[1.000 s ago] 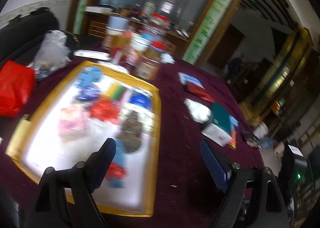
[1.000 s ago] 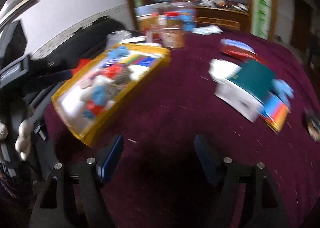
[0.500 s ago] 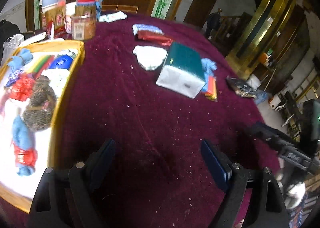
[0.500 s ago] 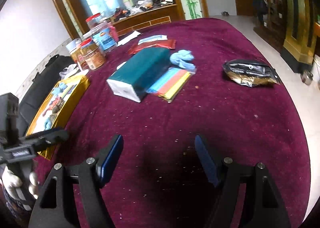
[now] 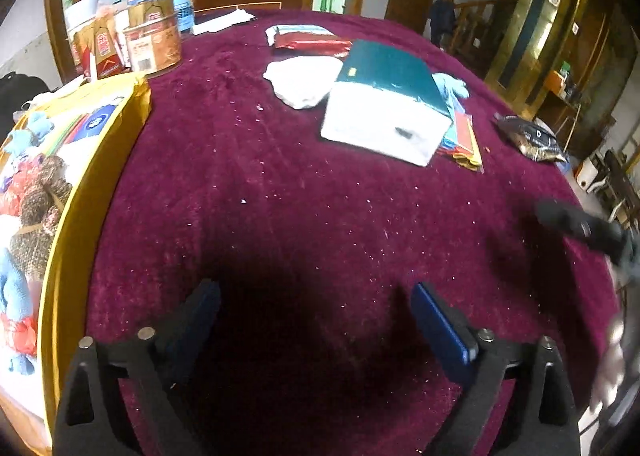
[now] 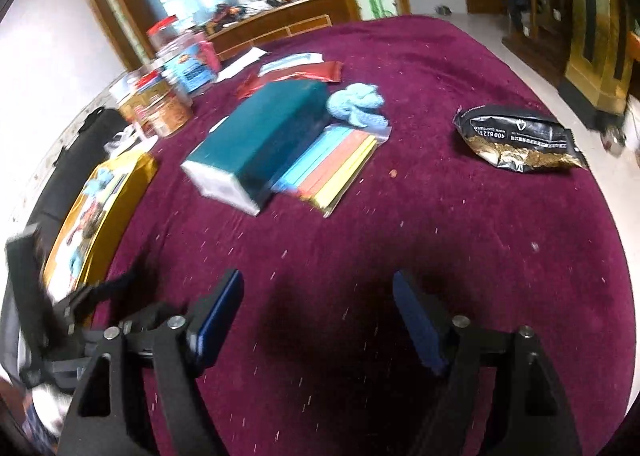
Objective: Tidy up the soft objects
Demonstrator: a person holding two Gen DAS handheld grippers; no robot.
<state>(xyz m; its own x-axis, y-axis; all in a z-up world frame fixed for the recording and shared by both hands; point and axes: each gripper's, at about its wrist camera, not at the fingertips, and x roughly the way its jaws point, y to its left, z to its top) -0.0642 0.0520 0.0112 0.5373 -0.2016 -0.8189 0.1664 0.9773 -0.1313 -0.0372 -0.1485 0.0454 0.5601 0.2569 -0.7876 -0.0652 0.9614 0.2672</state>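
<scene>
My left gripper (image 5: 316, 316) hangs over bare maroon tablecloth (image 5: 280, 196), its jaws opening with nothing between them. My right gripper (image 6: 318, 312) is also over bare cloth, jaws opening and empty. Ahead of both lie a teal tissue pack (image 5: 384, 96) (image 6: 260, 132), a white cloth (image 5: 300, 80), a light blue knitted piece (image 6: 356, 104) (image 5: 450, 82) and a clear pack of coloured sheets (image 6: 336, 168). At the left, the gold-rimmed tray (image 5: 100, 160) (image 6: 116, 196) holds a brown knitted toy (image 5: 40, 192), a blue plush (image 5: 12, 296) and other soft items.
A black snack bag (image 6: 516, 136) (image 5: 532, 136) lies at the right near the table's edge. A red packet (image 5: 312, 42) and several jars and tins (image 5: 152, 40) stand at the back. The table edge curves close on the right, with floor beyond it.
Both views have swung from the tray to the table's middle and right side. Both grippers have come lower over the cloth, and the left jaws stand wider.
</scene>
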